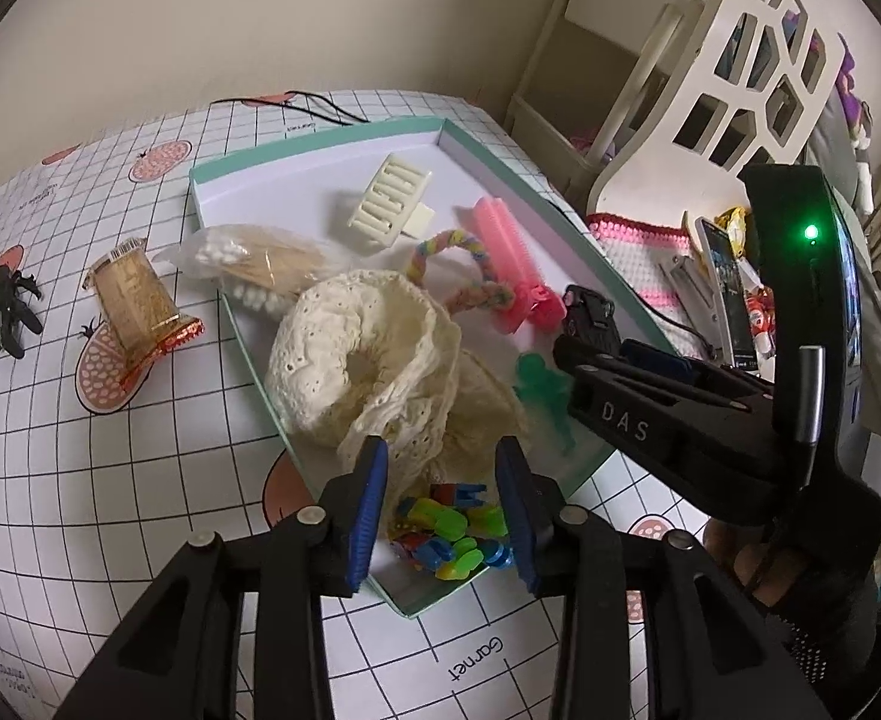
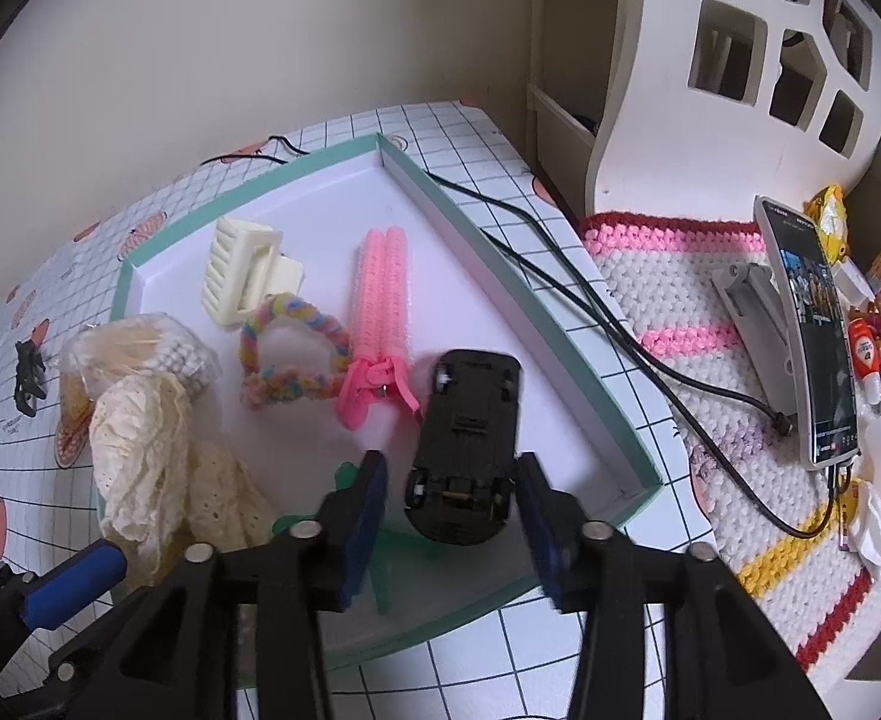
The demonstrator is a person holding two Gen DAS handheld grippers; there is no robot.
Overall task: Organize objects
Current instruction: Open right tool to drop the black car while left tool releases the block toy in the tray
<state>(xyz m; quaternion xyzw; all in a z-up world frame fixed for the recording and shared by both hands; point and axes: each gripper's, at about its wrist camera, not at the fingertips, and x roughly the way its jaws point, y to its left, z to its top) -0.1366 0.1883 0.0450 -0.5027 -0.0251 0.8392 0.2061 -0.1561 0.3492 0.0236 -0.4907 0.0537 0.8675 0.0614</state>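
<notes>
Between our left gripper's [image 1: 443,516] spread blue pads lies a heap of bright plastic clips [image 1: 449,531], piled in the near corner of the shallow tray [image 1: 320,135], and the pads touch nothing, so that claw stands open. Our right gripper [image 2: 452,516] is parted too, its fingers on either side of the black toy car [image 2: 464,444], which lies upside down on the tray floor with its wheels up; from the blurred right pad we cannot be sure whether either finger touches the car. This white tray with its green rim holds most of the objects: a cream lace cloth [image 1: 374,360] bunched in the middle, a green plastic figure [image 1: 545,387] partly under the right gripper, a pink hair roller [image 2: 380,312] beside the car, a braided pastel loop [image 2: 293,354] touching the roller's clip end, a cream comb clip [image 2: 245,270] toward the far corner, and a clear bag of cotton swabs [image 1: 254,261] hanging over the left rim. Outside the tray, on the checked tablecloth [image 1: 80,510], we see a wrapped snack [image 1: 137,303] and, further left, a black toy insect [image 1: 8,309]. Off the right edge, a phone [image 2: 812,336] leans on a stand upon a crocheted mat [image 2: 680,312], its cable trailing past the tray.
</notes>
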